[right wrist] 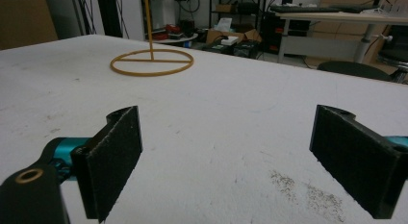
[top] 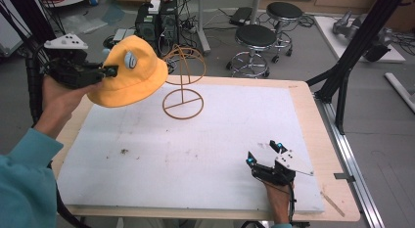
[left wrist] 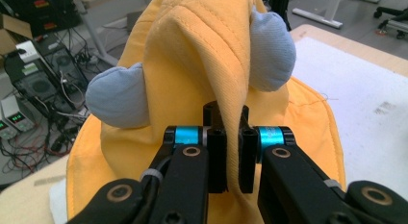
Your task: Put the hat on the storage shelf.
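The left gripper (top: 111,70) was pinched tight on a fold of the yellow bucket hat (top: 128,74), up in the air over the far left corner of the table (top: 313,115). In the left gripper view, the cloth was squeezed between the two black jaws, and the hat's two soft grey ears (left wrist: 118,95) poked out on each side. The hat hung just beside the wire hat stand (top: 183,86), a little to its left. It looked like the person was lifting the hat to drop it over the round top of the stand, so the grip on the fold kept the open side facing down.

The right gripper (top: 264,153) rested low on the white mat (top: 195,149) near the front right. Its jaws stood wide apart with nothing between them. It seemed to be waiting out of the way. The top of the stand was hard to see behind the hat, so maybe the brim was already touching it.
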The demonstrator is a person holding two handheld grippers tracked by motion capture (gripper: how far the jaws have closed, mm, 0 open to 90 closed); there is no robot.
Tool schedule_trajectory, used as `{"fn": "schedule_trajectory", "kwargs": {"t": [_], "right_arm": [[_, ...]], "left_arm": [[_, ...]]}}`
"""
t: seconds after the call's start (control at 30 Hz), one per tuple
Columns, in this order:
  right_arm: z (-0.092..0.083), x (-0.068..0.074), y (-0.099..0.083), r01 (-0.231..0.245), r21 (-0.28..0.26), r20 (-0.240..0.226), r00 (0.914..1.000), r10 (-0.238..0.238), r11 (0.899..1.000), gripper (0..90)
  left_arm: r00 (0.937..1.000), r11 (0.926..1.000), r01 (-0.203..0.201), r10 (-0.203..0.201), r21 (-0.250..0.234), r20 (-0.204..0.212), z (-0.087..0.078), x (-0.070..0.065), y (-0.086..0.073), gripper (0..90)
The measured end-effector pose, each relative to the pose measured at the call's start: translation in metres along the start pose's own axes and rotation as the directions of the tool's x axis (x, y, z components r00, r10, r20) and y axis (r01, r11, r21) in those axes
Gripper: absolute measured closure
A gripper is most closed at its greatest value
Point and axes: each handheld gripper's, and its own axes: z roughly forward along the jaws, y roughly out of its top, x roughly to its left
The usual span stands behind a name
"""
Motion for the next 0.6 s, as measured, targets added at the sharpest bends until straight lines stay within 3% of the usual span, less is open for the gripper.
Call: {"fn": "schedule_trajectory", "kwargs": {"t": [0.3, 0.47, 0.6], "right_arm": [[0.0, 0.0, 0.0, 0.001, 0.004, -0.003, 1.0, -0.001, 1.0, 10.1], [0.0, 0.0, 0.0, 0.002, 0.005, 0.001, 1.0, -0.002, 1.0, 10.1], [0.0, 0.0, 0.0, -0.004, 0.005, 0.002, 1.0, 0.004, 1.0, 10.1]], "left_arm": [[0.9997, 0.9996, 0.011, -0.011, -0.025, -0.02, 0.016, 0.006, 0.027, 86.8], [0.9994, 0.9992, 0.018, -0.019, -0.036, -0.029, 0.032, 0.008, 0.043, 86.8], [0.9998, 0.9991, 0.016, -0.016, -0.038, -0.013, 0.047, 0.004, 0.055, 86.8]]}}
